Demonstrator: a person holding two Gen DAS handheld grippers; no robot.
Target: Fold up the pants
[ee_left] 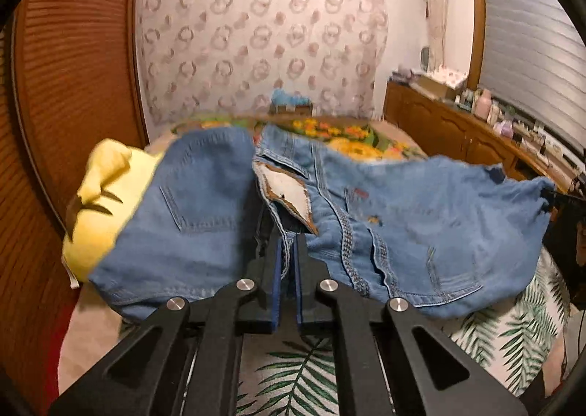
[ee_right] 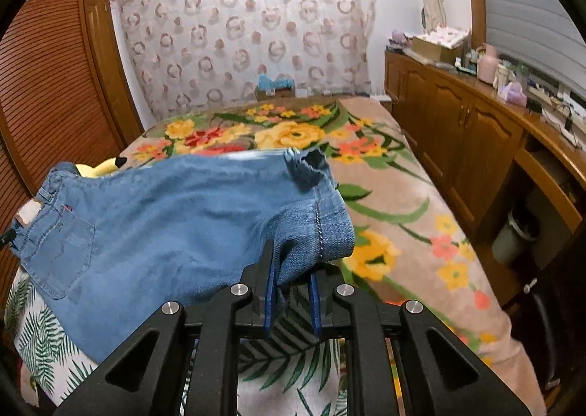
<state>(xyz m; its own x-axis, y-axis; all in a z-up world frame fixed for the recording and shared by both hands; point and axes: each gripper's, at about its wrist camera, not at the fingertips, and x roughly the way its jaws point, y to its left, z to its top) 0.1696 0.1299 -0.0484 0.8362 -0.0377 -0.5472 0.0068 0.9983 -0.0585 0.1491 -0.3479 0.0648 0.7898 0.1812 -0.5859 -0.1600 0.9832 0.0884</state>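
Light blue denim pants (ee_left: 421, 218) hang stretched between my two grippers above the bed. My left gripper (ee_left: 289, 243) is shut on the waistband, beside the leather patch (ee_left: 284, 192) and a back pocket (ee_left: 194, 196). In the right wrist view the same pants (ee_right: 154, 232) spread to the left, and my right gripper (ee_right: 293, 262) is shut on bunched denim at the leg end, near the frayed hem (ee_right: 307, 163). The far side of the cloth is hidden.
A bed with a floral blanket (ee_right: 384, 166) and a palm-leaf sheet (ee_right: 293, 361) lies below. A yellow plush toy (ee_left: 106, 188) sits at the left. A wooden cabinet (ee_right: 457, 130) with clutter runs along the right; louvred doors (ee_right: 44, 86) stand left.
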